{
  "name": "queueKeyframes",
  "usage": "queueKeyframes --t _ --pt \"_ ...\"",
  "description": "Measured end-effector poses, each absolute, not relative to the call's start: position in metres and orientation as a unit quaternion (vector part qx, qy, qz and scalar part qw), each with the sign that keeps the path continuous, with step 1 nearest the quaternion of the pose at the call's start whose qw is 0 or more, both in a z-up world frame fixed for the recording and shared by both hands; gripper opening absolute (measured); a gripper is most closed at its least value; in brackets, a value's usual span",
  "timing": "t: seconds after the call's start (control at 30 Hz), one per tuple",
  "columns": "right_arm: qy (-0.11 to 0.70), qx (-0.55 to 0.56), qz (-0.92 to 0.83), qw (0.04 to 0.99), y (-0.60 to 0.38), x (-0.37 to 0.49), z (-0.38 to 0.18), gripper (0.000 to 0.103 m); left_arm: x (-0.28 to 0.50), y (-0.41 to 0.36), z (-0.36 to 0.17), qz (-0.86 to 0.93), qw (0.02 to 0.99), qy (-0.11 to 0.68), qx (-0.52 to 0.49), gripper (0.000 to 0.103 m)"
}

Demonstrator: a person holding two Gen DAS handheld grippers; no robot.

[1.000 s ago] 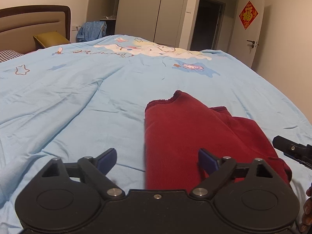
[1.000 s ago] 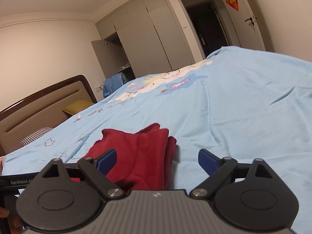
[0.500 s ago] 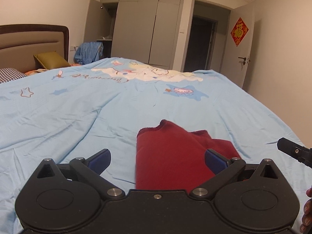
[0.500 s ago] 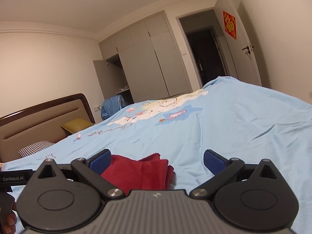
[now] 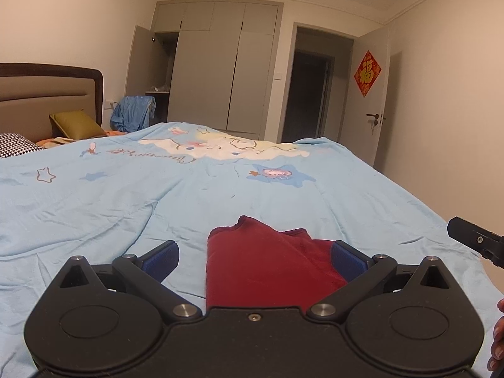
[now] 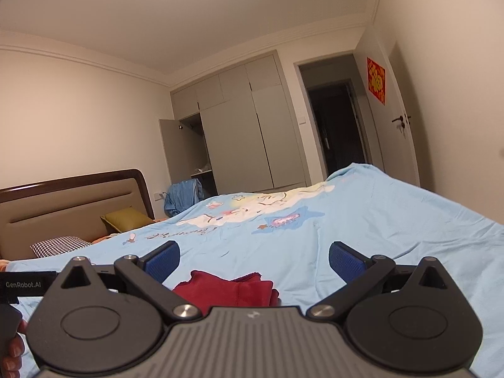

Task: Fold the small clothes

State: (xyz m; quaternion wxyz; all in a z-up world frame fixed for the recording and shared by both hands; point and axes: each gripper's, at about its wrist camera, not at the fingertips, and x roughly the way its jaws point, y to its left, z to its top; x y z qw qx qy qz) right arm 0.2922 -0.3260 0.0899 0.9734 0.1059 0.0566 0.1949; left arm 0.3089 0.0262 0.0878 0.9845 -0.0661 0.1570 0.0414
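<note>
Both tools are up off the bed right now. The left hand-held gripper (image 5: 253,253) has its blue pads spread wide, nothing in them, and the right hand-held gripper (image 6: 254,256) is the same, released and empty. Just past them the red garment (image 5: 261,267) lies folded on the light blue cartoon-print bedspread (image 5: 157,195), near the front edge of the bed. Further out there's a brown headboard (image 6: 72,208) with an olive pillow (image 6: 126,219) and a houndstooth one (image 6: 60,245), then grey wardrobes (image 5: 220,72) and an open door (image 5: 370,104).
</note>
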Motion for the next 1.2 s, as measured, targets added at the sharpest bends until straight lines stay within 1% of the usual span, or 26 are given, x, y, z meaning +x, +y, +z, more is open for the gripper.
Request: queueKeyframes --t 0.6,0.9,1.2 --pt "0.025 0.07 0.165 0.983 -0.322 0.215 0.077 0.103 0.249 0.011 0.074 0.047 0.987 0.144 -0.053 0.102" --pt "0.046 0.044 0.169 0.984 -0.306 0.199 0.063 0.103 0.223 0.011 0.049 0.052 0.986 0.144 -0.062 0.102" --pt "0.072 0.025 0.151 0.986 -0.304 0.185 0.035 0.103 0.21 0.016 0.026 0.067 0.983 0.163 -0.041 0.102"
